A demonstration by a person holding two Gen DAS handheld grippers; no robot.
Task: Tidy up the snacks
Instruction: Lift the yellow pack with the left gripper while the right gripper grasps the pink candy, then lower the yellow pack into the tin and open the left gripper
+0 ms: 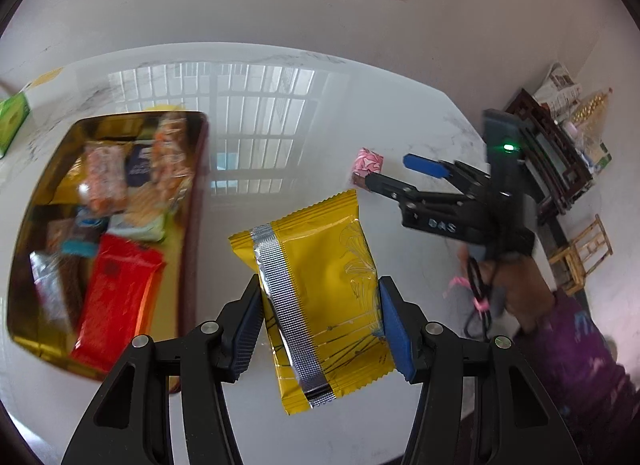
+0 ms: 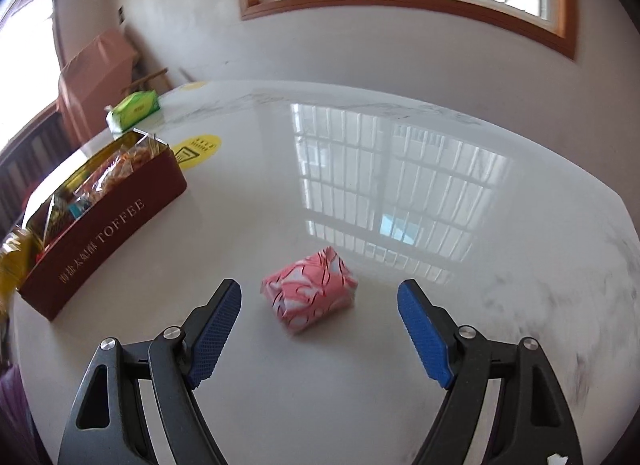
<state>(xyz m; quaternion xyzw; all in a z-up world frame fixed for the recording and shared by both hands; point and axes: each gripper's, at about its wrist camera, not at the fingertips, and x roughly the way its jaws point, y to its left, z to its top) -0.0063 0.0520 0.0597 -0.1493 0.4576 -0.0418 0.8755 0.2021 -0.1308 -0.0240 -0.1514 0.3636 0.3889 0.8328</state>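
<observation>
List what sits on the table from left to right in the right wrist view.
Toffee tin → green tissue pack → yellow sticker → pink wrapped snack.

White table (image 2: 400,385), toffee tin (image 2: 120,225), pink packet (image 2: 310,289), perhaps tissues (image 2: 134,109)

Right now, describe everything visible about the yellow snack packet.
The yellow snack packet is a glossy foil pillow pack with zigzag-cut ends, a silver crimped seam running down its length and fine line drawings on one side. It looks sealed and puffy. It is held above the white table, tilted, pinched at its sides between the blue pads of the left hand-held gripper. It hangs to the right of the snack-filled tin, apart from it.
</observation>
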